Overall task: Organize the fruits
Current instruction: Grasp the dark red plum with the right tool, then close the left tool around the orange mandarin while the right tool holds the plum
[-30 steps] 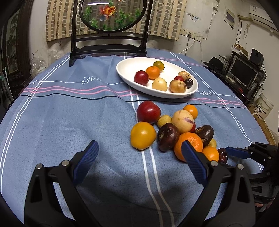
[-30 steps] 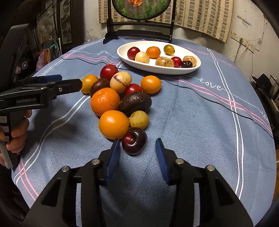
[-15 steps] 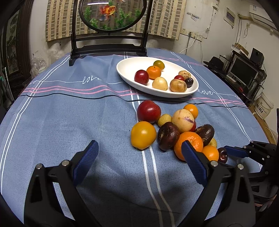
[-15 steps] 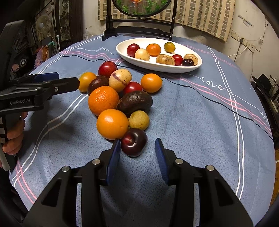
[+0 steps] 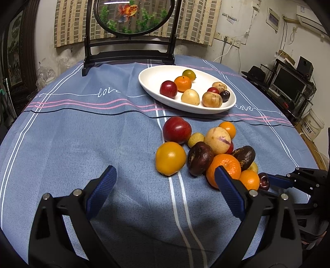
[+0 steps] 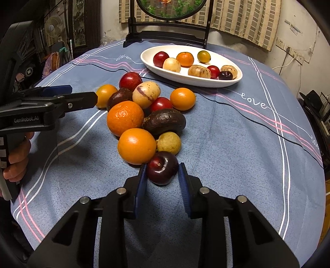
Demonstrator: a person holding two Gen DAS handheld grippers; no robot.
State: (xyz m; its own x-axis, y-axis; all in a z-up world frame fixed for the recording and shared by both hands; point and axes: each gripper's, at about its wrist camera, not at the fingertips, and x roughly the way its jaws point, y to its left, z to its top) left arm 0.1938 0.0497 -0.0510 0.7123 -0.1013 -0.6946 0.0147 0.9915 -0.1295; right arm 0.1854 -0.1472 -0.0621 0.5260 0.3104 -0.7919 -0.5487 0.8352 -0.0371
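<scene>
A pile of loose fruit lies on the blue tablecloth: oranges, a dark avocado (image 6: 164, 122), a yellow-green fruit (image 6: 169, 142), red plums. At its near end sits a dark purple plum (image 6: 162, 168), also seen in the left wrist view (image 5: 263, 181). My right gripper (image 6: 162, 172) is open, its blue pads on either side of this plum, close to its sides. My left gripper (image 5: 165, 181) is open wide and empty, hovering short of a yellow-orange fruit (image 5: 170, 158). A white oval dish (image 5: 156, 93) at the back holds several fruits.
A black stand with a round goldfish picture (image 5: 132, 15) stands behind the dish. An orange (image 6: 136, 146) touches the plum on its left. The table's right edge drops off toward shelves and a monitor (image 5: 288, 82).
My right gripper has moved forward, so its pads now flank the dark plum, which lay ahead of them before. My left gripper has hardly moved.
</scene>
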